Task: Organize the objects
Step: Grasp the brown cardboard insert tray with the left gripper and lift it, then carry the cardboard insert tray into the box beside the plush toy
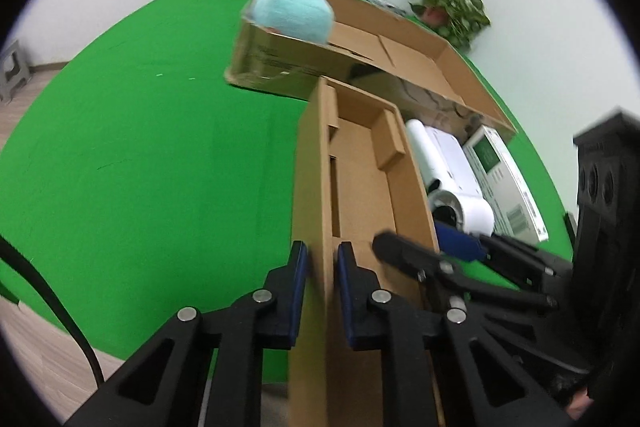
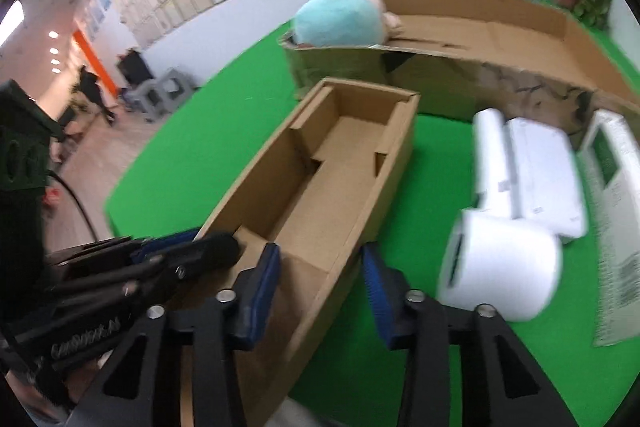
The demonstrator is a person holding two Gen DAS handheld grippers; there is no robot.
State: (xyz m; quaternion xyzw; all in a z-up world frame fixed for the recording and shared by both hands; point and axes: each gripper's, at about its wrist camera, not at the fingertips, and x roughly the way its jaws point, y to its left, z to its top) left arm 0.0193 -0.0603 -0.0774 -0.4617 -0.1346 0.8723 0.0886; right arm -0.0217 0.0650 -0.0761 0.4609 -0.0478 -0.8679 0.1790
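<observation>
Left wrist view: left gripper (image 1: 322,267) is clamped on the narrow cardboard box (image 1: 360,163) wall, while the right gripper (image 2: 320,267) (jaws apart, straddling the opposite wall) could tip or twist it.

plush toy (image 1: 292,11) blurred | white box (image 2: 618,227) print unreadable, cut off

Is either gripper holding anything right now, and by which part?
Left gripper: shut on the narrow box's left side wall, near end. Right gripper: jaws straddle its right wall without pressing, holding nothing yet.
</observation>
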